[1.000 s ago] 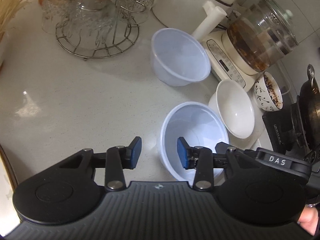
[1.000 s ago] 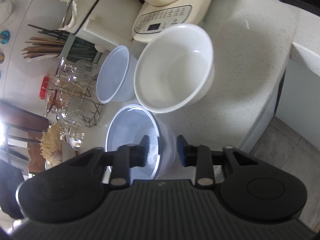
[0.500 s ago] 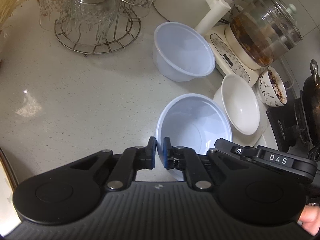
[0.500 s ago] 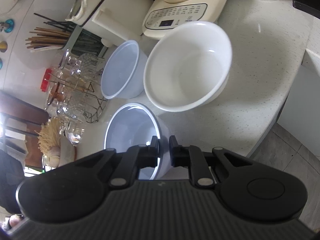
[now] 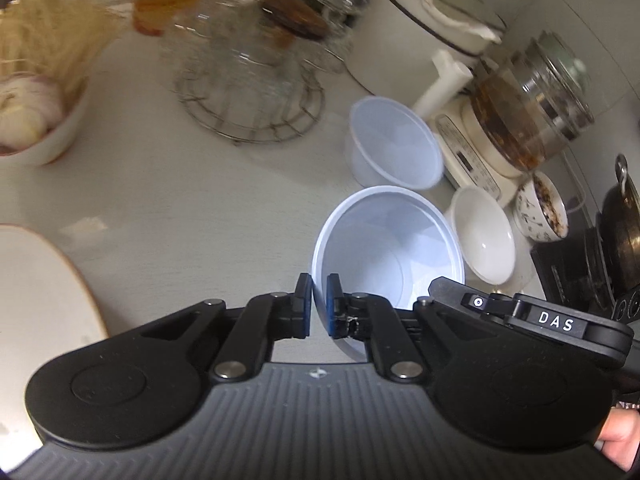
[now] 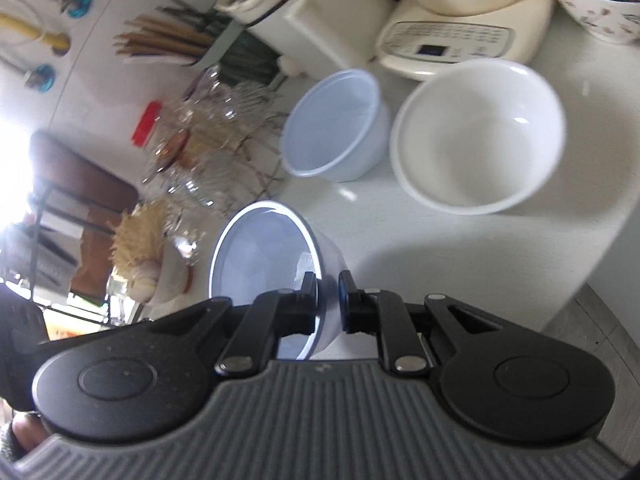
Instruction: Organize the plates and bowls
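Both grippers hold the same pale blue plastic bowl (image 5: 384, 248) above the counter. My left gripper (image 5: 319, 305) is shut on its near rim. My right gripper (image 6: 328, 304) is shut on the opposite rim of that bowl (image 6: 260, 252), and its black body shows in the left wrist view (image 5: 528, 316). A second pale blue plastic bowl (image 5: 394, 148) stands on the counter behind; it also shows in the right wrist view (image 6: 334, 124). A white ceramic bowl (image 5: 482, 234) sits to its right (image 6: 478, 136).
A wire rack of glass cups (image 5: 248, 64) stands at the back left. A tea kettle on its base (image 5: 516, 116), a white cooker (image 5: 416, 28) and a patterned bowl (image 5: 542, 208) line the back right. A bowl of garlic (image 5: 32, 120) and a white plate (image 5: 36, 296) lie left. The counter edge (image 6: 592, 264) is on the right.
Both grippers, shut on the blue bowl half a second ago, have lifted it off the counter and tilted it. One second ago both were open around its rim.
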Demonstrator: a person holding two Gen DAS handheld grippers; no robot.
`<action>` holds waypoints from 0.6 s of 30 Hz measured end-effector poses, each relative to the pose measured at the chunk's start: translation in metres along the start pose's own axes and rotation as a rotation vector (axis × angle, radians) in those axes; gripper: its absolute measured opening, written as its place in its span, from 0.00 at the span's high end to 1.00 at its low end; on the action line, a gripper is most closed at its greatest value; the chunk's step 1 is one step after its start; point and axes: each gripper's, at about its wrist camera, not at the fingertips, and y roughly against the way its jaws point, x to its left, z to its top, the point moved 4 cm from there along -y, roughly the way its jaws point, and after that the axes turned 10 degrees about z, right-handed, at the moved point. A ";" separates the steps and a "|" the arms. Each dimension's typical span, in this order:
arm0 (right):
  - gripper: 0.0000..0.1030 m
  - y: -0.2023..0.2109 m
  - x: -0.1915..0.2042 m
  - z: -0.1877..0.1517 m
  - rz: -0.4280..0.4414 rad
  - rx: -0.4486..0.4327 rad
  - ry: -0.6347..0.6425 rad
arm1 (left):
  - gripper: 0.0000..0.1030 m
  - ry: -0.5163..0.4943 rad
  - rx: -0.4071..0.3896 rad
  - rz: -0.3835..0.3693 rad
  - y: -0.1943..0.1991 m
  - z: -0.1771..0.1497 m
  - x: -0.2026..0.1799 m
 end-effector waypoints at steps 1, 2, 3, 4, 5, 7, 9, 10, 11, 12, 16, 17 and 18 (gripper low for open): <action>0.87 -0.004 0.004 -0.001 0.003 0.010 0.012 | 0.92 0.011 -0.002 0.007 0.002 -0.001 0.005; 0.87 -0.008 0.008 -0.002 0.005 0.022 0.031 | 0.92 0.024 -0.001 0.015 0.004 -0.002 0.011; 0.87 -0.012 0.012 -0.003 0.007 0.033 0.050 | 0.92 0.035 -0.001 0.022 0.006 -0.004 0.015; 0.87 -0.016 0.015 -0.004 0.007 0.043 0.068 | 0.92 0.047 -0.002 0.029 0.007 -0.005 0.023; 0.87 -0.021 0.018 -0.006 0.006 0.057 0.084 | 0.92 0.059 0.000 0.036 0.007 -0.006 0.027; 0.87 -0.030 0.022 -0.010 0.006 0.083 0.110 | 0.92 0.081 0.004 0.055 0.005 -0.010 0.036; 0.87 -0.037 0.024 -0.014 0.002 0.104 0.133 | 0.92 0.100 0.003 0.066 0.003 -0.012 0.043; 0.87 -0.040 0.025 -0.015 -0.001 0.111 0.141 | 0.92 0.102 0.005 0.072 0.002 -0.014 0.046; 0.87 -0.044 0.025 -0.016 -0.007 0.119 0.146 | 0.92 0.108 0.009 0.075 0.001 -0.014 0.048; 0.87 -0.047 0.024 -0.016 -0.012 0.125 0.149 | 0.92 0.116 0.013 0.076 -0.001 -0.016 0.050; 0.87 -0.055 0.024 -0.020 -0.030 0.142 0.157 | 0.91 0.119 0.032 0.092 -0.010 -0.019 0.054; 0.87 -0.056 0.024 -0.020 -0.033 0.145 0.161 | 0.91 0.122 0.037 0.095 -0.011 -0.019 0.055; 0.87 -0.057 0.024 -0.021 -0.037 0.149 0.165 | 0.91 0.126 0.041 0.095 -0.013 -0.020 0.056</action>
